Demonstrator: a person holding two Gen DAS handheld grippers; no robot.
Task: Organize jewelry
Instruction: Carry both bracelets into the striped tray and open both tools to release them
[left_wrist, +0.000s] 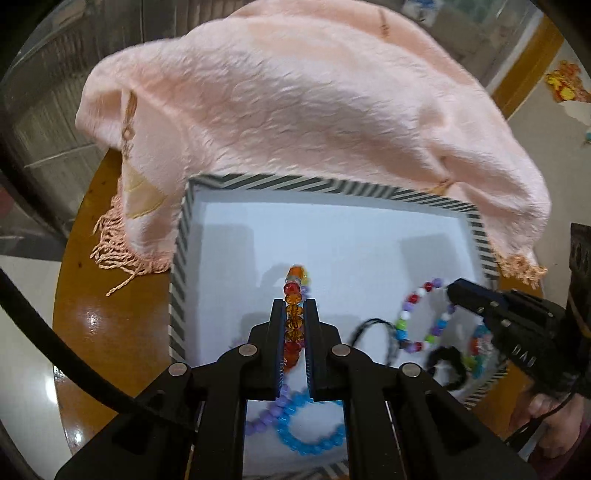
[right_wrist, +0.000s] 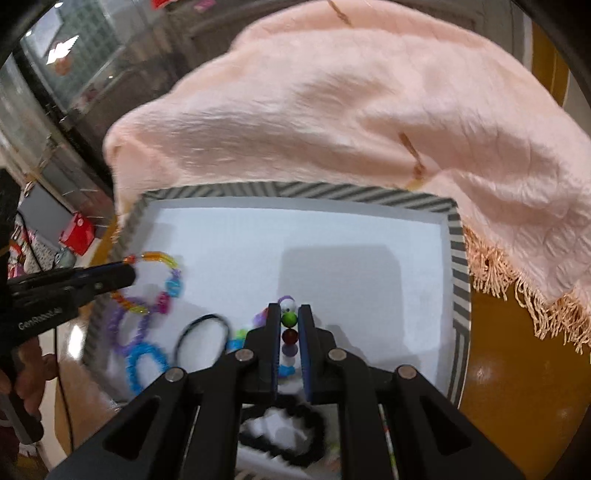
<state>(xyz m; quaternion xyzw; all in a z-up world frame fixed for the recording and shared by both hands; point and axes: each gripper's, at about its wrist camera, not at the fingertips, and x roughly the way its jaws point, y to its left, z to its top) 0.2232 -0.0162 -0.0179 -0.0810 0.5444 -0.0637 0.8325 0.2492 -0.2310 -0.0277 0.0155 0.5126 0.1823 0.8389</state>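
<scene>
A white box with a striped rim (left_wrist: 332, 185) (right_wrist: 295, 192) lies on a round brown table. My left gripper (left_wrist: 294, 306) is shut on an amber and red crystal bead bracelet (left_wrist: 293, 314) and holds it over the box; it also shows in the right wrist view (right_wrist: 155, 258). My right gripper (right_wrist: 289, 308) is shut on a multicolour round-bead bracelet (right_wrist: 289, 319) (left_wrist: 417, 302) over the box's right side. A blue bracelet (left_wrist: 310, 439) (right_wrist: 142, 360), a purple bracelet (left_wrist: 269, 410) (right_wrist: 127, 325), a black cord loop (left_wrist: 373, 328) (right_wrist: 201, 334) and a black scrunchie (left_wrist: 448, 363) (right_wrist: 295, 439) lie in the box.
A peach fringed scarf (left_wrist: 314, 103) (right_wrist: 369, 110) is heaped behind the box and overlaps its far rim. The brown table (left_wrist: 122, 332) (right_wrist: 517, 369) shows on both sides. A red object (right_wrist: 77, 232) stands beyond the table on the left.
</scene>
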